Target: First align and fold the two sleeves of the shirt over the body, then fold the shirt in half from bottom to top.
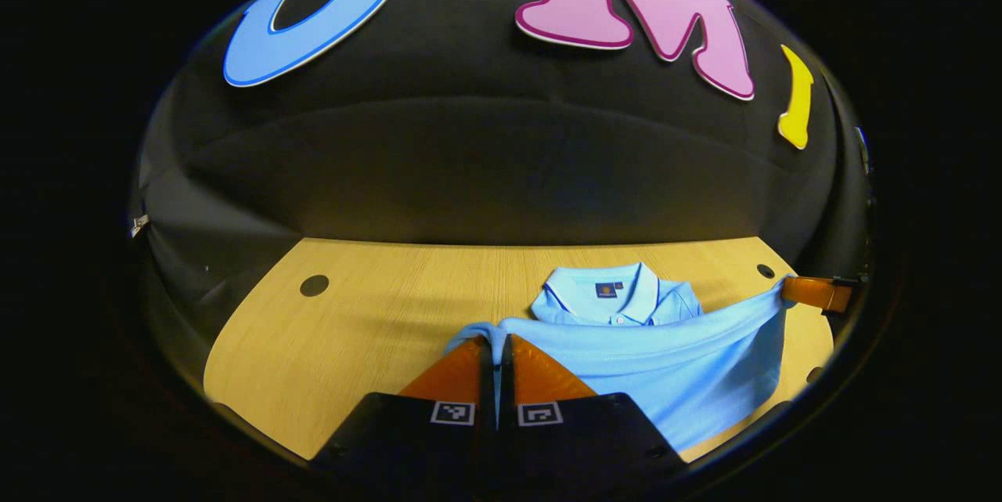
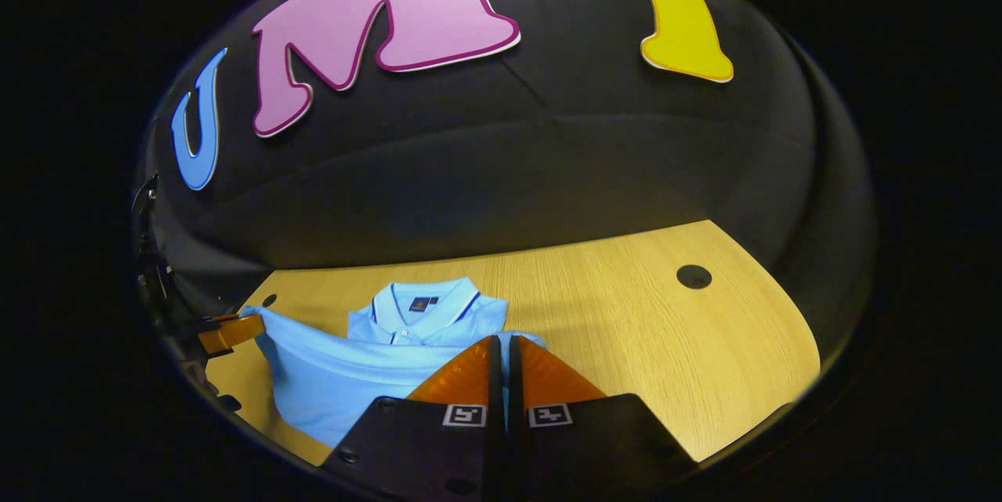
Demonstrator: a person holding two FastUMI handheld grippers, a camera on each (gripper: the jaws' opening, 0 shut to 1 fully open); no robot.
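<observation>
At the bottom centre of each view, the left gripper and right gripper each pinch a hem corner of the shirt; it lies collar-up on the table, hem lifted.

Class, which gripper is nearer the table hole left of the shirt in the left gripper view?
Left. The hole lies ahead-left of the left gripper; the right gripper is across the shirt, far side.

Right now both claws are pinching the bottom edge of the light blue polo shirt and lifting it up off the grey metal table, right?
Not quite: the table is light wood, not grey metal, as the left gripper view shows. Both claws, left claw and right claw, do pinch the light blue polo shirt.
</observation>
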